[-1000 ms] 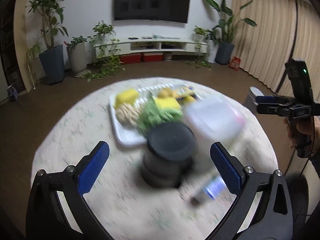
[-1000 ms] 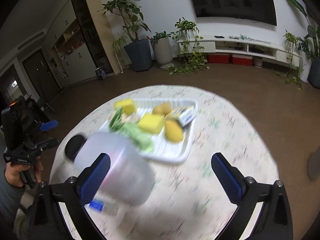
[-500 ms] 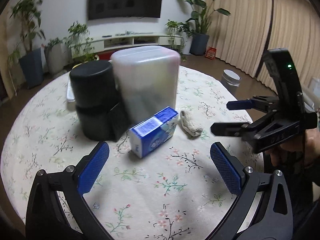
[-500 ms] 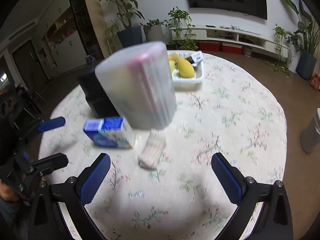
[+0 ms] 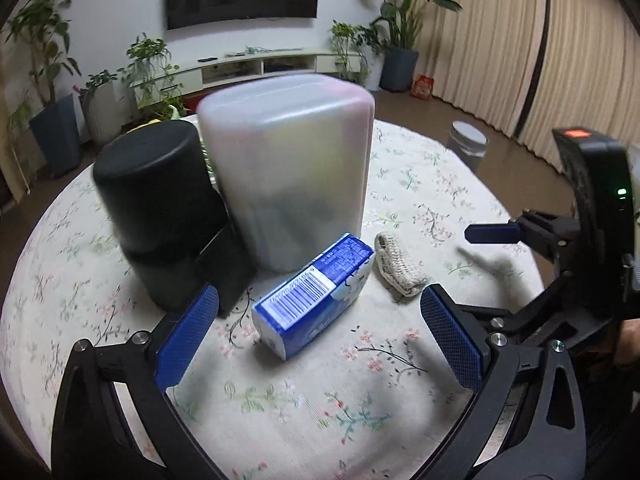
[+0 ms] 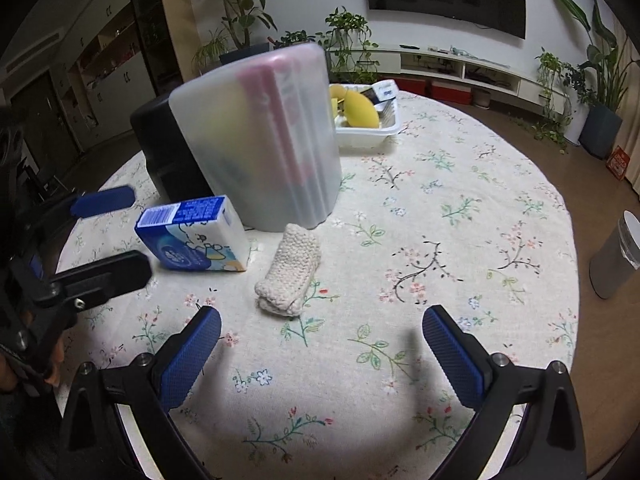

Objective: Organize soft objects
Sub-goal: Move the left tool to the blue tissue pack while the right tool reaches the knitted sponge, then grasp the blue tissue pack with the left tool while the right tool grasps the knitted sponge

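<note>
A blue tissue pack [image 5: 316, 294] [image 6: 192, 236] lies on the flowered tablecloth [image 6: 440, 208]. A folded cream knitted cloth [image 5: 398, 268] [image 6: 290, 276] lies right beside it. Behind them stand a frosted plastic container [image 5: 288, 184] [image 6: 260, 140] and a black cylindrical container [image 5: 160, 216] [image 6: 168, 156]. My left gripper [image 5: 320, 340] is open and empty, low over the table in front of the tissue pack. My right gripper [image 6: 320, 360] is open and empty, in front of the knitted cloth.
A white tray [image 6: 368, 136] with yellow soft items stands at the far side, behind the frosted container. A grey bin [image 6: 616, 256] [image 5: 468, 148] stands on the floor beyond the table edge. Potted plants and a TV shelf line the wall.
Both grippers dropped from above the table to low in front of the tissue pack and cloth, then moved closer. Both stayed open.
</note>
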`<state>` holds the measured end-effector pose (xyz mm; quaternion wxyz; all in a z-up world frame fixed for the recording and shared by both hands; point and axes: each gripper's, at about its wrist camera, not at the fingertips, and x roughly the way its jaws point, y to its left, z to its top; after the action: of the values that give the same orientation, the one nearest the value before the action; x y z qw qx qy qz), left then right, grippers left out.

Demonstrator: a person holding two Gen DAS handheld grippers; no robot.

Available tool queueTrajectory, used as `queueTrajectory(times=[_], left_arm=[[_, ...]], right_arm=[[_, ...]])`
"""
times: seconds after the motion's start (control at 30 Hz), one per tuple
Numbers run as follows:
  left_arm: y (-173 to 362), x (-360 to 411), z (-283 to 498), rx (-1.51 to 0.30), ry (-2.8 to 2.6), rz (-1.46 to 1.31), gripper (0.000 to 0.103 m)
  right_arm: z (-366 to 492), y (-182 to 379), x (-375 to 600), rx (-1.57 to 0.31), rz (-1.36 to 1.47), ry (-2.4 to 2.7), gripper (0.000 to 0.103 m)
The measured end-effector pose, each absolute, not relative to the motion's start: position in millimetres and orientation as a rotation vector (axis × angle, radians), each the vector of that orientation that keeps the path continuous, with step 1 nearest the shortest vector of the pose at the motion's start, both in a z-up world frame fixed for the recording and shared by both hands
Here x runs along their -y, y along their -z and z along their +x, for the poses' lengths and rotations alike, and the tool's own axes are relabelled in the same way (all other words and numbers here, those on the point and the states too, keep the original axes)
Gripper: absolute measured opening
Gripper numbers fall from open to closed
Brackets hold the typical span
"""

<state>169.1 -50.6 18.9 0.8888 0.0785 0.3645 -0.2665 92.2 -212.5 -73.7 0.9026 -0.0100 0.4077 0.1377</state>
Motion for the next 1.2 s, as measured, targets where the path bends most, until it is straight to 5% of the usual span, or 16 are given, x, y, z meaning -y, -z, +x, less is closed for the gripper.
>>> queueTrajectory(times=[0.57, 0.83, 1.2], left_arm=[[-0.5, 57.0, 192.2, -0.824, 0.565, 0.194, 0.102], [-3.0, 53.9, 196.3, -0.826, 0.559, 0.165, 0.101], [3.7, 54.1, 198.0, -0.880, 0.610, 0.109, 0.060]], right_arm=[[105.0, 84.0, 194.4, -0.867, -0.076, -0.303, 0.098], [113.5, 84.3, 187.2, -0.876, -0.109, -0.277, 0.083], [121.0, 84.4, 180.8, -0.874, -0.130, -0.261, 0.079]])
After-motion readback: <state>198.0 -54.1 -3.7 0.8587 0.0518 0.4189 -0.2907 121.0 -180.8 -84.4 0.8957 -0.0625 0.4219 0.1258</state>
